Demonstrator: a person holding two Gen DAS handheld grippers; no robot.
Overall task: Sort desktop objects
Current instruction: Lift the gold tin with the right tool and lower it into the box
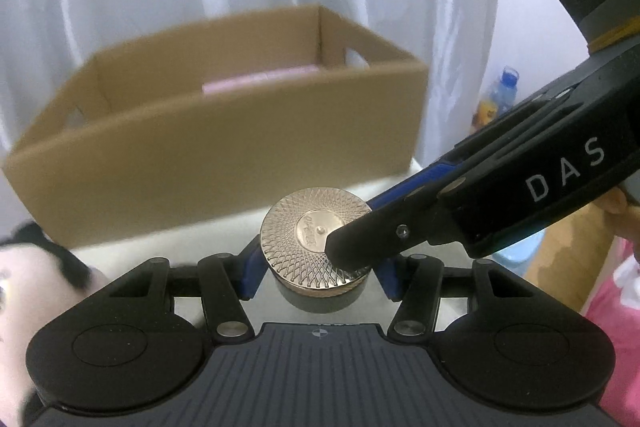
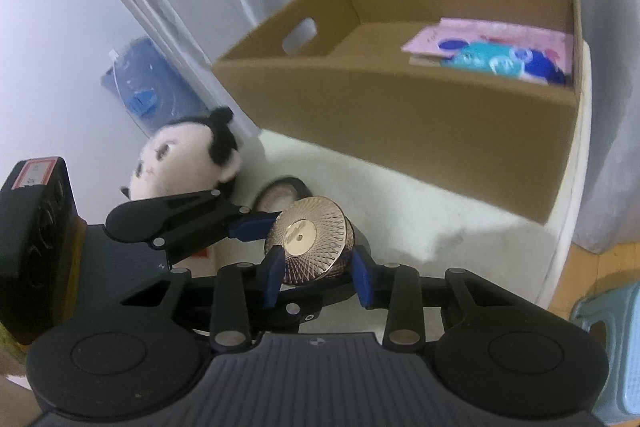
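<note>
A small round jar with a patterned gold lid (image 1: 316, 231) is held above the white table in front of an open cardboard box (image 1: 224, 147). My left gripper (image 1: 316, 267) is shut on the jar's sides with its blue pads. My right gripper (image 2: 318, 269) reaches in from the right and is shut on the same jar (image 2: 310, 237), its black finger (image 1: 360, 239) lying across the lid. In the right wrist view the left gripper's blue pad (image 2: 252, 223) touches the jar from the left.
The box (image 2: 400, 131) holds a pink book (image 2: 480, 39) and a blue-and-teal item (image 2: 496, 63). A plush doll head (image 2: 180, 159) and a small round compact (image 2: 284, 193) lie on the table left of the jar. A teal stool (image 2: 608, 323) stands beyond the table's right edge.
</note>
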